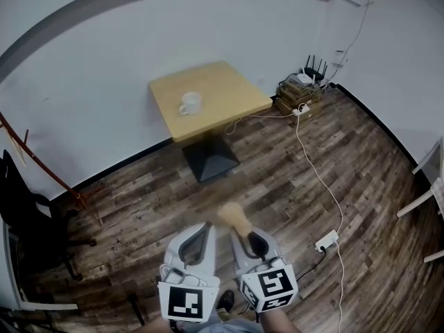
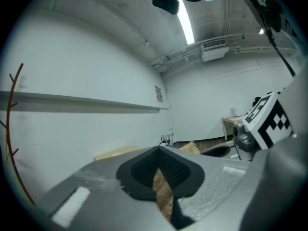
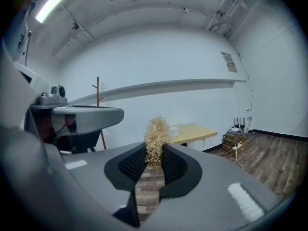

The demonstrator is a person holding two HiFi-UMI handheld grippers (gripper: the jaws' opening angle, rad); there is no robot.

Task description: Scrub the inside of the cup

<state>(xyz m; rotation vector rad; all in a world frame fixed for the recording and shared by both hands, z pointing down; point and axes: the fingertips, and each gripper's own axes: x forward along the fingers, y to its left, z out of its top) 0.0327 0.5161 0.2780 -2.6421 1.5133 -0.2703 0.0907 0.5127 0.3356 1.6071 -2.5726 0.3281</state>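
Observation:
A white cup (image 1: 191, 103) (image 3: 174, 131) stands on a small wooden table (image 1: 222, 89) by the far wall, well away from both grippers. My right gripper (image 1: 241, 229) (image 3: 153, 165) is held low over the floor, shut on a tuft of straw-coloured scrubber (image 1: 234, 216) (image 3: 156, 137) that sticks out beyond its tips. Beside it on the left, my left gripper (image 1: 206, 226) (image 2: 161, 166) is shut with nothing between its pads. The scrubber (image 2: 190, 147) also shows from the left gripper view, to the right of the jaws.
The table stands on a dark pedestal base (image 1: 210, 159) on the wood-plank floor. A router on stacked boxes (image 1: 302, 89) sits by the far right wall, with a white cable to a power strip (image 1: 326, 241). A dark chair (image 1: 31, 220) is at left.

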